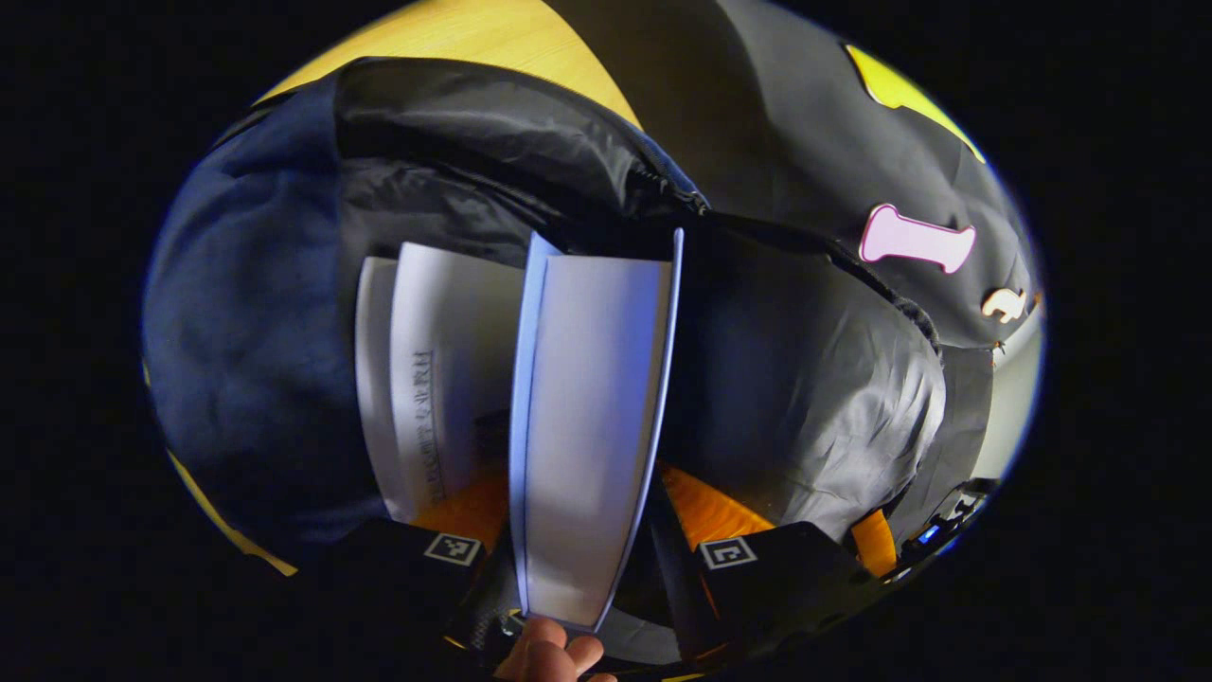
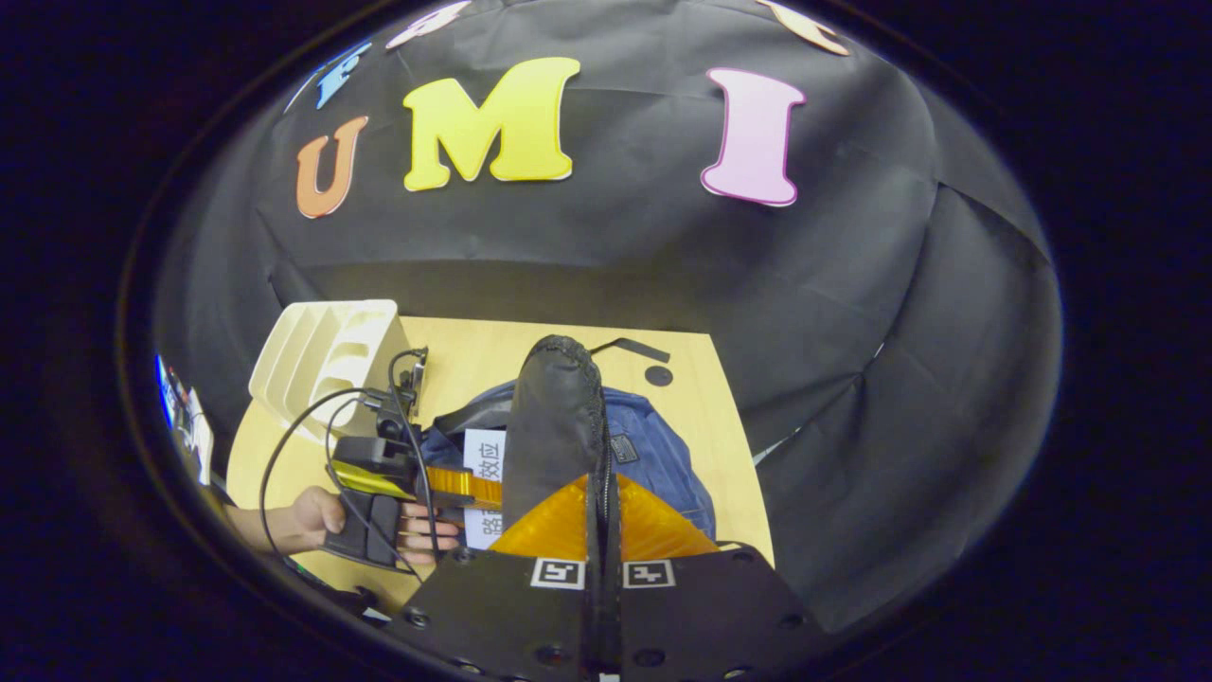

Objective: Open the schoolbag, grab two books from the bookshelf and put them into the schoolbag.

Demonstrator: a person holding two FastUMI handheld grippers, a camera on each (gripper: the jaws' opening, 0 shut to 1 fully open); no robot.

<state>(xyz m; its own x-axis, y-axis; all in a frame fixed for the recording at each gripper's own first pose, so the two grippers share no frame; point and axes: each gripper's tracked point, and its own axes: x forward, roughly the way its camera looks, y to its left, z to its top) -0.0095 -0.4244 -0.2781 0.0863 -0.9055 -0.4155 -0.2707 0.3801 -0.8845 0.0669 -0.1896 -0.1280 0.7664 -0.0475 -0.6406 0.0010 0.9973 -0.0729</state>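
Schoolbag (image 2: 653,455) lies on the worktop (image 2: 473,360), mouth held up by the right claw (image 2: 602,516), which is clenched on the black flap (image 2: 559,407). Main risk: that fabric slips out of the pinch, the flap drops onto the mouth and blocks the book going in.

Second risk, seen in the left gripper view: the second book (image 1: 587,426) is held edge-on by the left claw (image 1: 587,559), its top end at the bag's zipper rim (image 1: 677,194). If it enters tilted, its corner likely catches the rim or rides on the first book (image 1: 426,379), which already sits inside the bag just beside it. The covers are smooth, so it could also slide out of the fingers (image 1: 705,516) before it is deep enough.

Third, minor: the cable on the left gripper hangs near the bag's mouth in the right gripper view and may snag.

Count:
- schoolbag: one
- bookshelf (image 2: 327,355): one, white, on the worktop beyond the bag, no books visible in its slots
- books: two, both at or inside the bag
- claws: two, both grasping
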